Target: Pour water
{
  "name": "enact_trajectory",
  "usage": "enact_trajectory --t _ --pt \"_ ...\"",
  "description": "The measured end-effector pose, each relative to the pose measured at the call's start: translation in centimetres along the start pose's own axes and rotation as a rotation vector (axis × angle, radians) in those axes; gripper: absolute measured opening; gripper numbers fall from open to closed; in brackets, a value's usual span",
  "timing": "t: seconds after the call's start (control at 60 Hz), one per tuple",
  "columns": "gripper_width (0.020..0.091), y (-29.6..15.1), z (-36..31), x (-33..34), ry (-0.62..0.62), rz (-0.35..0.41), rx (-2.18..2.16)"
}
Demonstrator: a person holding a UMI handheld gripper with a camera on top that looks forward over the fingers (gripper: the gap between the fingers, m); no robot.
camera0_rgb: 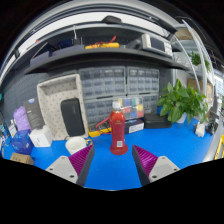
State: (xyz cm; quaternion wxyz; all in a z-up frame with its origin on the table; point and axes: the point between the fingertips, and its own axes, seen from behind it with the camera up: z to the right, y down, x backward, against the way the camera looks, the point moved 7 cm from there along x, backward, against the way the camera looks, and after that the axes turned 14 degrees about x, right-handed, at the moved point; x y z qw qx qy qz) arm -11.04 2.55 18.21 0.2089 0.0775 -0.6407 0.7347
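A red bottle (pixel 118 131) with a white label stands upright on the blue table (pixel 165 140), just ahead of my fingers and roughly centred between them. My gripper (pixel 113 163) is open, its purple pads (pixel 82 160) apart with only bare blue tabletop between them. The bottle is beyond the fingertips and not touched. A white cup (pixel 76 144) sits to the left of the bottle, close to the left finger.
A green potted plant (pixel 183 101) stands at the right. Drawer cabinets (pixel 110 85) and a white frame with a dark panel (pixel 62 103) line the back. At the left are a blue bowl (pixel 19 146), a purple item (pixel 21 120) and a white box (pixel 40 137).
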Motion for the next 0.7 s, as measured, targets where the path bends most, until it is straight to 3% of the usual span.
enact_trajectory --t 0.4,0.7 --pt "0.077 -6.5 -1.9 9.9 -0.058 0.091 0.058" --pt "0.0766 -7.6 -2.0 12.8 -0.053 0.119 0.075"
